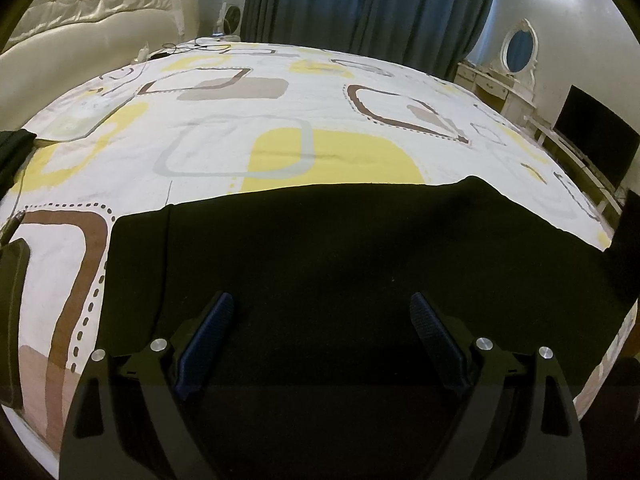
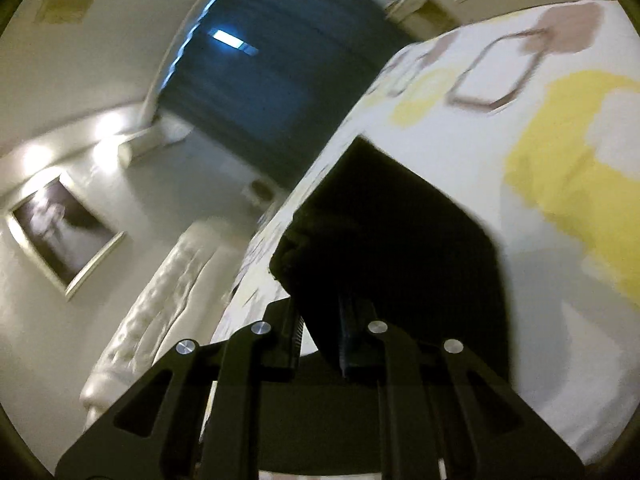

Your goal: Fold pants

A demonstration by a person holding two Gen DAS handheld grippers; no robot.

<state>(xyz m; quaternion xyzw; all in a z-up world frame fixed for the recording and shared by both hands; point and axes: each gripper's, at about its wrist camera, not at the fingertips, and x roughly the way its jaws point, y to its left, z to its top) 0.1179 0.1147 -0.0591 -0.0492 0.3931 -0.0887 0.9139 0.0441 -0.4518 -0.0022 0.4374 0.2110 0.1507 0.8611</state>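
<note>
Across the near edge of the bed [image 1: 280, 92] the black pants [image 1: 360, 248] lie spread flat on the patterned sheet, already looking doubled over, with one straight edge running across toward the middle of the mattress. They look soft and limp, light enough to lift with a pinch, and likely to sag and drag unless both ends are carried together. A corner or a folded edge seems the best place to grip, since the thicker layers give the pads something to bite.

The left gripper [image 1: 322, 312] hovers low over the cloth with its jaws wide apart, holding nothing. The right gripper [image 2: 320, 320] is tilted sharply, its jaws pinched tight on a bunched edge of the pants [image 2: 400, 232], which hang from it above the sheet; that view is blurred.

Another dark cloth [image 1: 14, 146] lies at the bed's left edge, and some cables [image 1: 176, 46] at the far edge. Neither stands in the way.
</note>
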